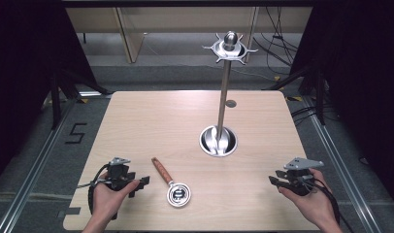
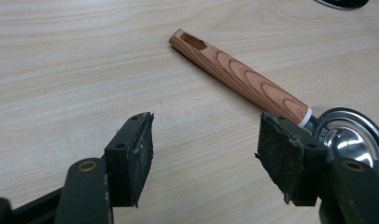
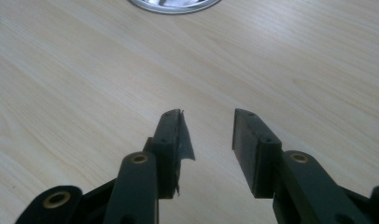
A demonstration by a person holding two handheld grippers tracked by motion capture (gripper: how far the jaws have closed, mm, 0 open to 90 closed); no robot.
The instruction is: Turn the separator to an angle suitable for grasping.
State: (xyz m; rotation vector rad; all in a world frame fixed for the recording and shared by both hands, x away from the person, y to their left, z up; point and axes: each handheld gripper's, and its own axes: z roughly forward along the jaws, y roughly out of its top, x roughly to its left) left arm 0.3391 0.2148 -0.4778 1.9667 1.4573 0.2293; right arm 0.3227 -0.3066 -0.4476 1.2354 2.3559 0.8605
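Note:
A utensil with a wood-grain handle [image 1: 161,169] and a round steel head [image 1: 179,194] lies flat on the table near the front. My left gripper [image 1: 140,184] rests just left of it, jaws open with nothing between them. In the left gripper view the handle [image 2: 239,77] lies ahead of the open gripper [image 2: 206,135], and the steel head [image 2: 353,140] is at the right. My right gripper [image 1: 274,180] sits at the front right, open over bare wood [image 3: 208,126]. A tall steel hanging stand [image 1: 224,92] with a round base [image 1: 218,141] stands mid-table.
The stand's top ring of hooks [image 1: 229,48] rises above the far table edge. The base rim [image 3: 173,5] shows ahead of my right gripper. A small grey disc [image 1: 231,103] lies behind the stand. Cables and a frame surround the light wooden table [image 1: 151,121].

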